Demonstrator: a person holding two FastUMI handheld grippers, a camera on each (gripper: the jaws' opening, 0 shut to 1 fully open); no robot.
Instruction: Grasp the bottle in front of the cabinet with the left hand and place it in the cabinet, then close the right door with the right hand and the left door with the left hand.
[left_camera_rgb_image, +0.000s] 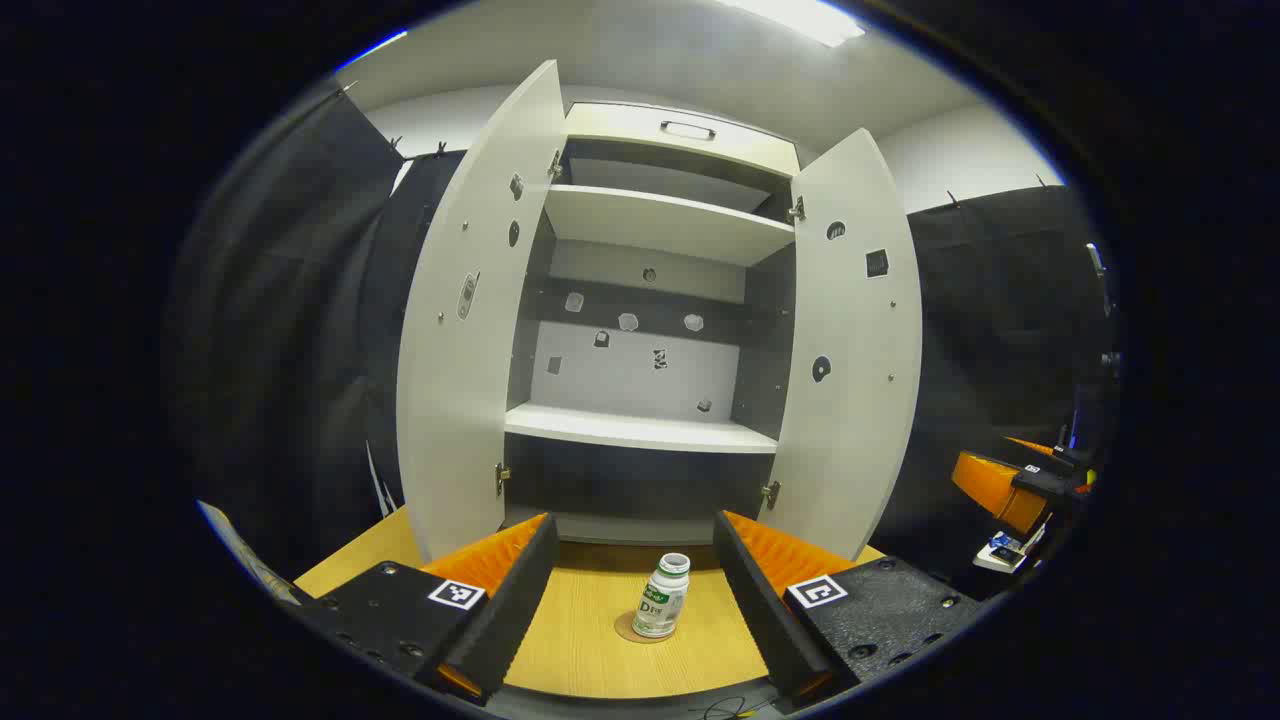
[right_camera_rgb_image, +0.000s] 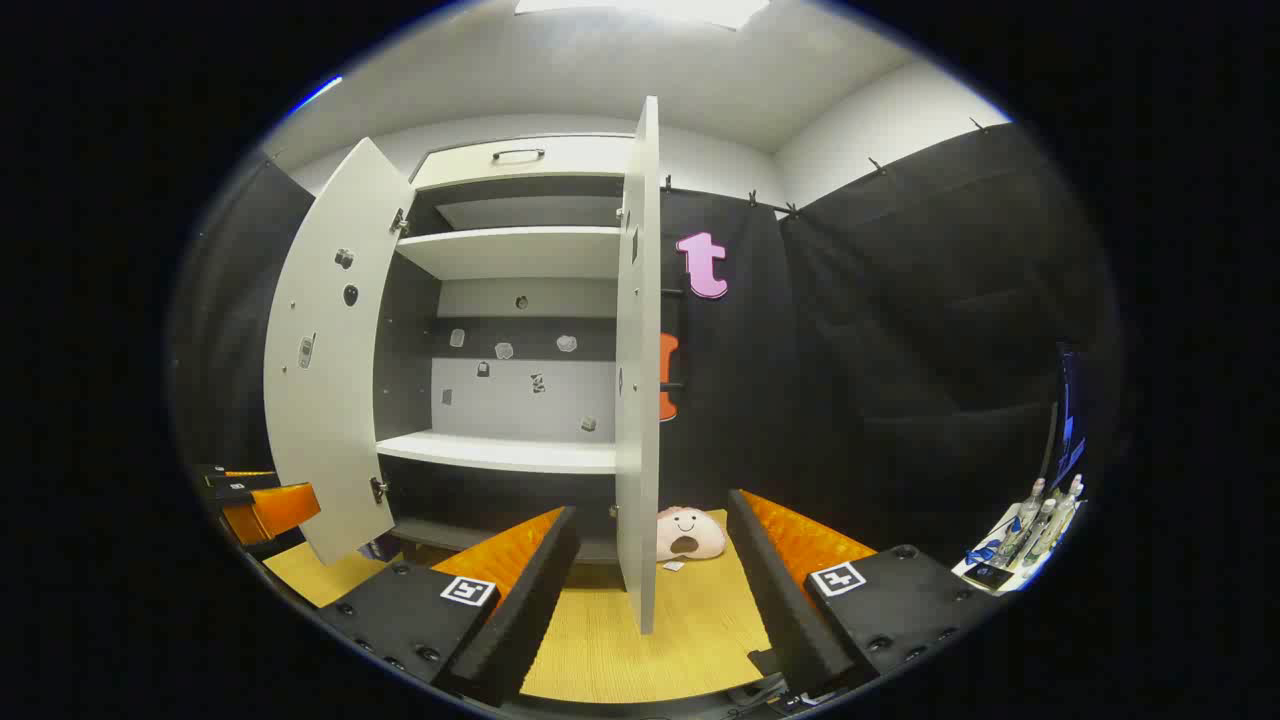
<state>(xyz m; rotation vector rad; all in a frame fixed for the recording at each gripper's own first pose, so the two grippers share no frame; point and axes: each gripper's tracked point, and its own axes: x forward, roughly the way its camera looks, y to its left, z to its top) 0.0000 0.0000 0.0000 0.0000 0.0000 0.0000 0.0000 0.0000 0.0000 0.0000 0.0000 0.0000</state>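
Bottle (left_camera_rgb_image: 662, 597): small, white-capped, upright on the wooden tabletop (left_camera_rgb_image: 590, 640) just in front of the cabinet (left_camera_rgb_image: 640, 330), seen between the fingers of the left tool (left_camera_rgb_image: 632, 590), untouched. Left tool: fingers spread wide, nothing held. Right tool (right_camera_rgb_image: 650, 590): fingers likewise spread, empty, with the edge of the right door (right_camera_rgb_image: 636, 370) standing between them. Left door (left_camera_rgb_image: 470, 330): swung fully open. Cabinet contents: lower shelf (left_camera_rgb_image: 640, 432) and upper shelf (left_camera_rgb_image: 665, 222) bare; only small stickers on the back panel. Beside the cabinet: a pink plush toy (right_camera_rgb_image: 690, 533) on the tabletop behind the right door. Far right, a tray (right_camera_rgb_image: 1010, 560) holding several clear bottles. Risks, as judged: the bottle is light and narrow, so one finger arriving first would likely tip it; a grip too near the cap could let it swing; lifted too low, it could strike the lip of the lower shelf; the right door, swung early, could hit the left arm reaching in.
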